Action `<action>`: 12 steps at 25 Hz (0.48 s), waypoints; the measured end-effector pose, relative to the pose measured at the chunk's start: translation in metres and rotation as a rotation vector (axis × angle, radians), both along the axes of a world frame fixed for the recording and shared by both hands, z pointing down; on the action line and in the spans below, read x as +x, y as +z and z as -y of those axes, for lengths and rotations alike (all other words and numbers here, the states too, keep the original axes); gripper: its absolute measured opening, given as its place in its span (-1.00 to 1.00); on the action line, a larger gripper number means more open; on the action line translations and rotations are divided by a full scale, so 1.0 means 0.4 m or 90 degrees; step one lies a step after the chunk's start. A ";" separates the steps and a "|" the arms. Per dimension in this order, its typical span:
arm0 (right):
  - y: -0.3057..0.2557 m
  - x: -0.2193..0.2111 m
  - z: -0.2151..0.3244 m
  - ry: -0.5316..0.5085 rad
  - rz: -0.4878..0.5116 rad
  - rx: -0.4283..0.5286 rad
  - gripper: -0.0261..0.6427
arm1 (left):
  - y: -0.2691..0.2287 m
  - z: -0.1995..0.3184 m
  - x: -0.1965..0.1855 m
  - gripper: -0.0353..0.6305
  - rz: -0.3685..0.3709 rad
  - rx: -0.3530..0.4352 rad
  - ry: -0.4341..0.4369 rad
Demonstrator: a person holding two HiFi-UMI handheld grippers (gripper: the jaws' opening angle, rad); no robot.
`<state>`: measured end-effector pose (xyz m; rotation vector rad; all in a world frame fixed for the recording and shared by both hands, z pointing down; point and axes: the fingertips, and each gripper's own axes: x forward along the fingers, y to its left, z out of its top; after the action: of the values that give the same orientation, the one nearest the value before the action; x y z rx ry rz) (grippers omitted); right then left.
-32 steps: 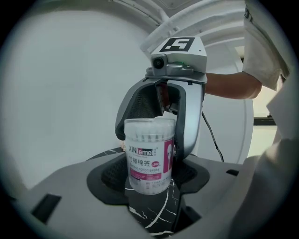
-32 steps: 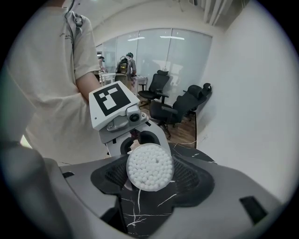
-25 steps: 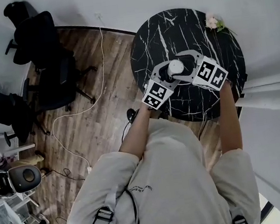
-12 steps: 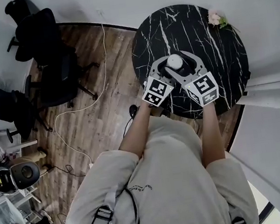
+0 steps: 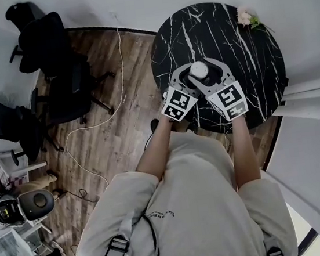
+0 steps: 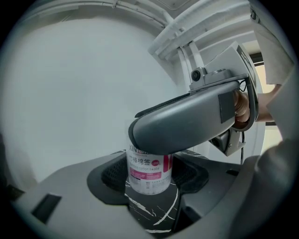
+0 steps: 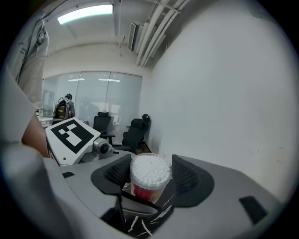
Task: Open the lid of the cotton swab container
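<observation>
The cotton swab container (image 5: 199,69) stands upright on the round black marble table (image 5: 241,37). It is a clear tub with a pink label (image 6: 148,173) and white swab tips showing under its clear lid (image 7: 149,169). My left gripper (image 5: 191,78) (image 6: 149,175) is shut on the tub's lower body, a pad against each side. My right gripper (image 5: 207,74) (image 7: 150,172) comes from the other side, and its pads press the lid's rim. In the left gripper view one of the right gripper's fingers (image 6: 187,119) crosses over and hides the lid.
A small pink flower sprig (image 5: 245,18) lies at the table's far right edge. Black office chairs (image 5: 52,62) stand on the wood floor to the left, with a white cable (image 5: 113,84) running past. A white wall lies close behind the table.
The right gripper swung in from the right and closed around the container's top, then settled. The left gripper stayed on the container.
</observation>
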<state>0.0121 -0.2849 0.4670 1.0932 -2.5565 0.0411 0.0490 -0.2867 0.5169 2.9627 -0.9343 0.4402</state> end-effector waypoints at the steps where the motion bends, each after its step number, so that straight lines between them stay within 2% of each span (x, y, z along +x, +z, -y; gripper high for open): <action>1: 0.001 0.000 -0.002 0.003 0.003 -0.003 -0.03 | 0.001 -0.003 -0.001 -0.08 0.000 -0.001 0.002; 12: 0.013 0.003 -0.019 0.024 0.020 -0.006 -0.04 | 0.014 -0.025 0.002 -0.08 -0.005 -0.010 0.025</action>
<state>0.0134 -0.2772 0.4722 1.1467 -2.5602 0.0806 0.0497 -0.2767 0.5225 2.9702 -0.8693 0.4341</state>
